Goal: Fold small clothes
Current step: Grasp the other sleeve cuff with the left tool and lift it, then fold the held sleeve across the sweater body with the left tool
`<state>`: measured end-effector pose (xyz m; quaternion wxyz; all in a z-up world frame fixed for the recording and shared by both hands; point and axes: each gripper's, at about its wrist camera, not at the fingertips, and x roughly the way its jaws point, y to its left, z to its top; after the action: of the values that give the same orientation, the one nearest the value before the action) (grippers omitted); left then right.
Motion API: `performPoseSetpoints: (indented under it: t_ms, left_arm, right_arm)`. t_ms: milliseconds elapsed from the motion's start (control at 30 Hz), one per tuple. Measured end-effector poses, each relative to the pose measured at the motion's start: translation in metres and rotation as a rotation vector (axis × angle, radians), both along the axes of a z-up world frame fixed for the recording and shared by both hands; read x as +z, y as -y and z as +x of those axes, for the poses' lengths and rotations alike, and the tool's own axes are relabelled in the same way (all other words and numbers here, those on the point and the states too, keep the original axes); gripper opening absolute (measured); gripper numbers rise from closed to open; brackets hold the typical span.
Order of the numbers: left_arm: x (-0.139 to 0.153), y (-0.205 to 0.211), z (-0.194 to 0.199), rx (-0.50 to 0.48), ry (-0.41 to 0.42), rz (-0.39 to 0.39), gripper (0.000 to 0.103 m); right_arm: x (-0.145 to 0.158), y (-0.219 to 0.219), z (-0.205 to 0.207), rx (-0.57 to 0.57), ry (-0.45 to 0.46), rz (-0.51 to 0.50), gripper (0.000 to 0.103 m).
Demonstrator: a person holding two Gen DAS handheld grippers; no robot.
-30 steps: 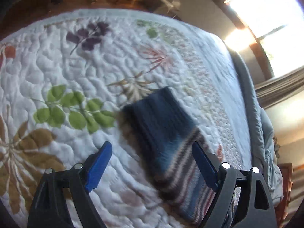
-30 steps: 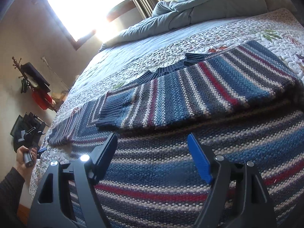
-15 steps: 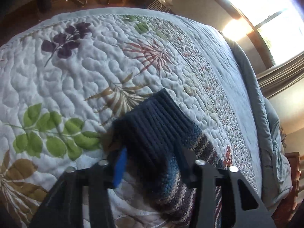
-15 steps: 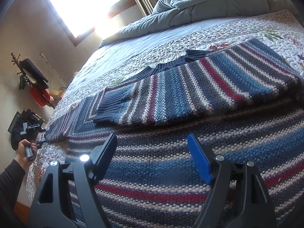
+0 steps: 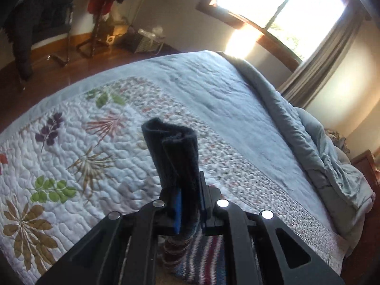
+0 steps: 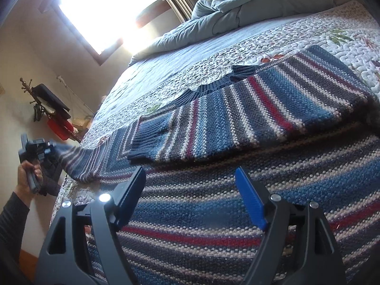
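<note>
A striped blue, red and cream knitted sweater (image 6: 237, 123) lies spread on the quilted bed. One sleeve (image 6: 180, 130) is folded across its body. In the left wrist view my left gripper (image 5: 190, 204) is shut on the dark ribbed cuff (image 5: 173, 152) of the other sleeve, and the cuff stands up above the quilt. The right wrist view shows that left gripper (image 6: 38, 152) at the far left, with a hand holding it and the sleeve (image 6: 80, 161) stretched up off the bed. My right gripper (image 6: 190, 194) hangs open just above the sweater's body, nothing between its fingers.
The floral quilt (image 5: 78, 156) covers the bed, and a bunched grey-blue duvet (image 6: 237, 9) lies at its head under a bright window (image 5: 280, 7). Past the bed's foot are a wooden floor (image 5: 47, 76), a basket and hanging clothes.
My left gripper closed on the sleeve cuff and lifted it off the quilt, pulling the sleeve up and outward. The right gripper stayed where it was, open.
</note>
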<state>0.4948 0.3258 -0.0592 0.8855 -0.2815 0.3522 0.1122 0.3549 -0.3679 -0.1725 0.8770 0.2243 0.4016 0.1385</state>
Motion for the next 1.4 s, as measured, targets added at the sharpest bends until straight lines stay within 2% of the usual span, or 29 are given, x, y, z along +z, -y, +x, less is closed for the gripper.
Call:
performPoseSetpoints:
  t_ms: [167,267,467,600,867,1133,1333,1367,1400]
  left_arm:
    - [0.063,0.089,0.015,-0.167,0.097,0.052,0.011]
    - [0.089,0.144,0.024,-0.252,0.131,0.072,0.011]
    - [0.114,0.242,0.037,-0.391,0.151,0.078,0.011]
    - [0.113,0.301,0.039,-0.466,0.141,0.081,0.011]
    - [0.082,0.391,0.035,-0.586,0.086,0.101,0.011]
    - [0.013,0.455,0.028,-0.615,0.024,0.057,0.011]
    - [-0.037,0.479,0.021,-0.603,-0.021,-0.038,0.012]
    - [-0.043,0.483,0.021,-0.608,-0.035,-0.044,0.013]
    - [-0.051,0.486,0.02,-0.609,-0.047,-0.048,0.018]
  right_arm:
    - [0.002,0.013,-0.002,0.015,-0.012,0.027,0.079]
    - [0.003,0.027,-0.004,0.003,-0.017,0.056,0.079]
    - [0.008,0.057,-0.007,-0.045,-0.009,0.099,0.08]
    - [0.009,0.077,-0.009,-0.072,-0.014,0.122,0.081]
    - [0.006,0.102,-0.01,-0.108,-0.035,0.181,0.082]
    - [0.005,0.119,-0.017,-0.141,-0.048,0.204,0.082]
    - [0.001,0.129,-0.021,-0.164,-0.064,0.23,0.082]
    - [-0.001,0.13,-0.021,-0.166,-0.068,0.237,0.082]
    - [-0.001,0.131,-0.021,-0.166,-0.071,0.24,0.082]
